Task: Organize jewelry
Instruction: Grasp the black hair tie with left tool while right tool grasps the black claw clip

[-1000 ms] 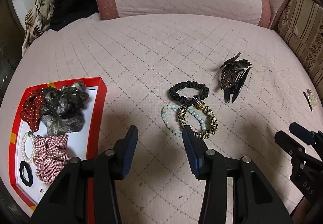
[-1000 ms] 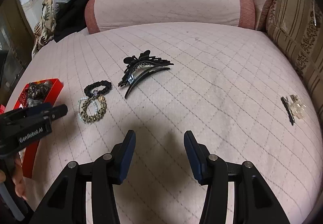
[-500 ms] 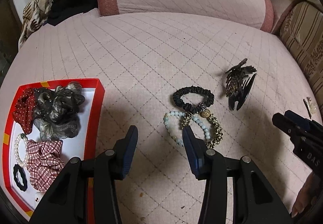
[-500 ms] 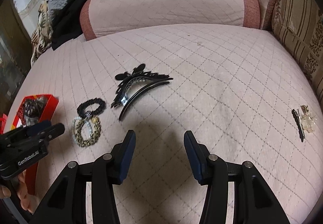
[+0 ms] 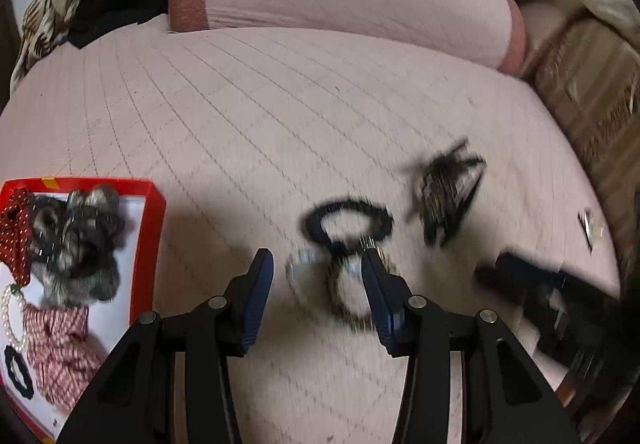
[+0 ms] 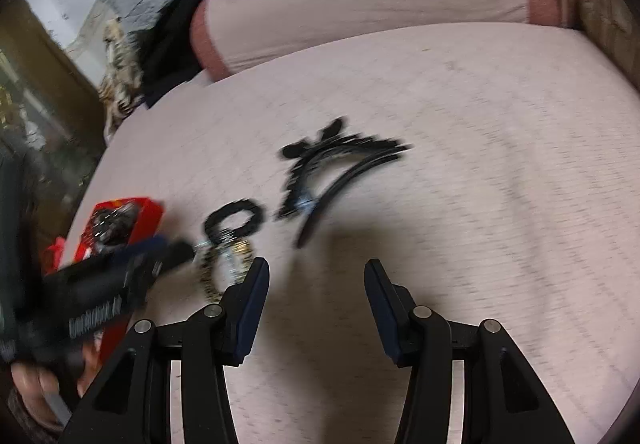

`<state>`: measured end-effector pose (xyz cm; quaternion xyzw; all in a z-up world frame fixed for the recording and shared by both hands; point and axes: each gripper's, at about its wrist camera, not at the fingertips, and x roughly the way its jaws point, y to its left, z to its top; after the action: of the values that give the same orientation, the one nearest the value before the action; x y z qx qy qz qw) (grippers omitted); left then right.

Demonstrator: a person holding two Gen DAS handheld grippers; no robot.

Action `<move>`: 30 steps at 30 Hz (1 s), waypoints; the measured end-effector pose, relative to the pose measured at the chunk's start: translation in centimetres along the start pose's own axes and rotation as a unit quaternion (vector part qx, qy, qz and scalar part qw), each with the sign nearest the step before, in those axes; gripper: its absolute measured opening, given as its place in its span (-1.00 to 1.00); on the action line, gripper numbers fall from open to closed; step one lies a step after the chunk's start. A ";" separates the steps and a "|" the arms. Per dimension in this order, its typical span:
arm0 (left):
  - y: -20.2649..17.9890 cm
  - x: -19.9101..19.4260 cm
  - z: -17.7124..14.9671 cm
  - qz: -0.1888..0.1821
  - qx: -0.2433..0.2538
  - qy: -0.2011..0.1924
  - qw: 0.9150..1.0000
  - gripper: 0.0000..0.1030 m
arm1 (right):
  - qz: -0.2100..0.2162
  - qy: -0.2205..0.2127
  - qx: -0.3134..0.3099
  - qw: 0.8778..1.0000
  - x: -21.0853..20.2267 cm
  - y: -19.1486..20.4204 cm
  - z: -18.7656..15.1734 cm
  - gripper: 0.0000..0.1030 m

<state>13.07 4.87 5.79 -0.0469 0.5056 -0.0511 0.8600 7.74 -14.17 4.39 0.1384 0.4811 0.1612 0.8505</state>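
Three ring-shaped pieces lie touching mid-cushion on the pink quilted sofa seat (image 5: pixel 240 104): a ruffled black scrunchie (image 5: pixel 347 219), a pale-bead bracelet (image 5: pixel 300 268) and a leopard-print band (image 5: pixel 352 304), blurred. Just beside them toward the seat's right edge lies a toothed black hair claw clip (image 6: pixel 340 172); the red-rimmed tray (image 5: pixel 154 228) of fabric scrunchies sits at the left edge. Both the left claw (image 5: pixel 316 296) and right claw (image 6: pixel 316 304) stand released, grasping nothing.

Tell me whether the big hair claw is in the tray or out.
Out. The hair claw lies on the pink quilt, well apart from the red tray.
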 end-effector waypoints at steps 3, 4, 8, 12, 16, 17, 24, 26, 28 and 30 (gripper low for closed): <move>1.1 1.3 1.6 -0.017 -0.025 0.010 1.000 -0.14 | 0.018 0.006 -0.017 1.000 1.2 1.5 -0.6 0.04; 1.3 1.8 1.9 -0.022 -0.029 0.016 0.999 -0.14 | 0.017 0.008 -0.023 1.000 1.4 1.9 -0.7 0.04; 1.3 4.0 2.6 -0.042 -0.025 0.042 0.998 -0.14 | 0.000 -0.013 -0.015 1.000 1.3 1.4 -0.2 0.04; 0.8 5.4 3.1 -0.045 -0.012 0.049 0.998 -0.14 | -0.002 -0.019 0.017 1.000 0.8 -0.9 0.9 0.04; 0.4 6.0 3.7 -0.056 -0.010 0.052 0.997 -0.14 | 0.009 -0.016 0.030 0.999 1.1 -1.8 1.6 0.04; 0.3 6.1 3.7 -0.058 -0.010 0.053 0.997 -0.19 | 0.013 -0.014 0.031 0.999 1.3 -1.7 1.7 0.04; -0.3 6.6 3.7 -0.072 0.002 0.055 0.996 -0.89 | -0.008 -0.030 0.085 0.996 2.4 -2.4 3.0 -0.01; -0.6 6.6 3.6 -0.066 0.007 0.050 0.997 -0.89 | -0.009 -0.029 0.105 0.994 3.0 -2.9 3.5 -0.12; -0.8 6.4 3.6 -0.067 0.005 0.050 0.996 -0.90 | 0.005 -0.026 0.119 0.993 3.5 -3.2 3.7 -0.29; -1.0 5.7 3.5 -0.074 0.002 0.046 0.996 -0.91 | 0.023 -0.025 0.122 0.992 3.7 -3.1 4.0 -0.75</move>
<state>18.86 3.21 2.68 -0.0801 0.5392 -0.1181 0.8300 13.41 -15.84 2.32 0.2561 0.4723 0.1173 0.8352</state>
